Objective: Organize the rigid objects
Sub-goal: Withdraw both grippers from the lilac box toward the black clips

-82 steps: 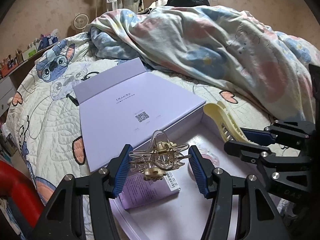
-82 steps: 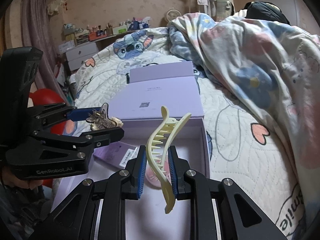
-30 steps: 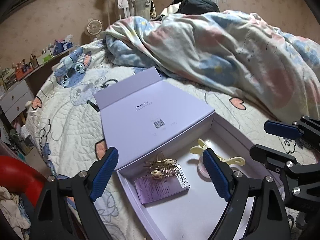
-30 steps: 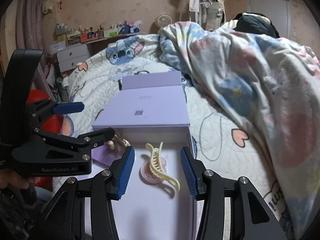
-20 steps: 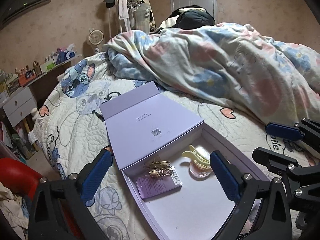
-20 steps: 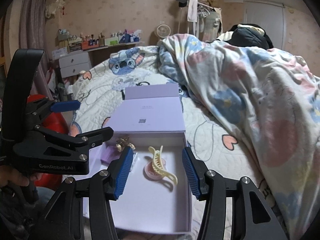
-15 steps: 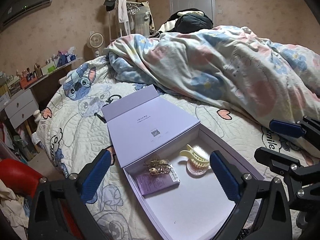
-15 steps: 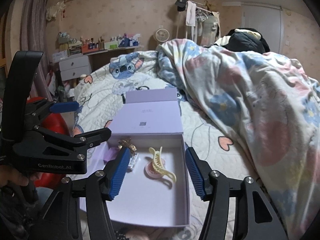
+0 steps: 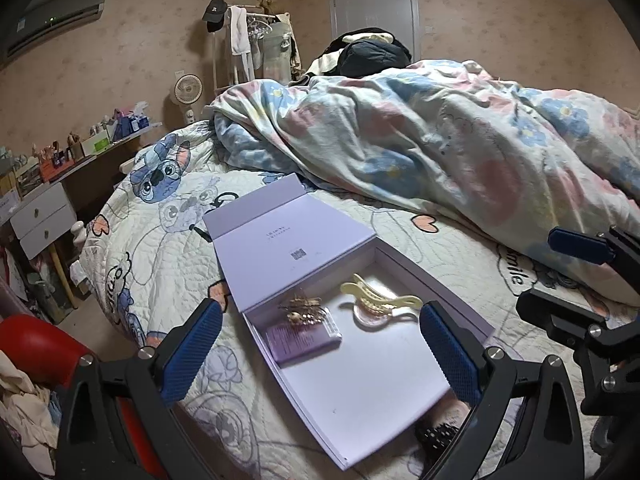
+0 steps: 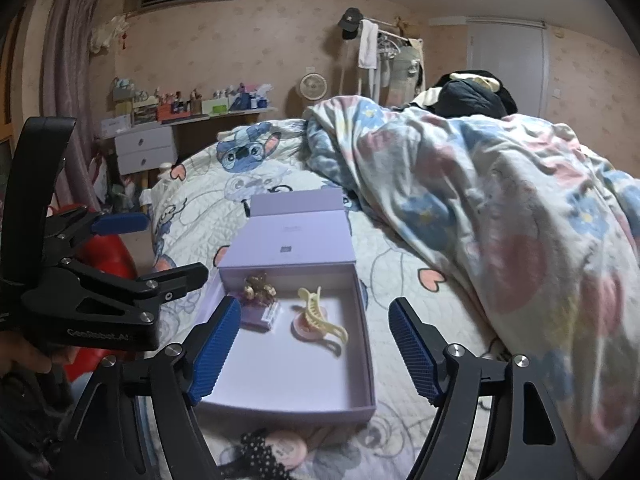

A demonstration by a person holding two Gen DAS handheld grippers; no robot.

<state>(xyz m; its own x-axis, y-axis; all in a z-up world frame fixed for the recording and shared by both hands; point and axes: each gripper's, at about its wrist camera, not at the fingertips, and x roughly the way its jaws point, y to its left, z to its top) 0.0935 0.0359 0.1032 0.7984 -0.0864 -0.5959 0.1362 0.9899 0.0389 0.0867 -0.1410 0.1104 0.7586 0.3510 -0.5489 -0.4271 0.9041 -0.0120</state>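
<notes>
Right wrist view, 1 lavender box (image 10: 362,360), lid folded back on the bed (image 10: 400,280): we count 2 clips inside. Yellow claw clip (image 10: 320,314) lies flat across a pink disc (image 10: 306,330), long axis diagonal, tail toward the near right corner. Gold clip (image 10: 260,286) sits on a purple card (image 10: 256,316). Right gripper (image 10: 314,344) fingers are spreading, empty; left gripper (image 9: 320,354) fingers spread wide, empty, both above the box, we judge because both clips are deposited.

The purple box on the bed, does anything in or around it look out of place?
Inside the purple box, the gold hair claw lies on a purple card and the yellow hair claw sits askew over a pink disc. A round pink item and a black dotted piece lie outside, by the box's near edge.
</notes>
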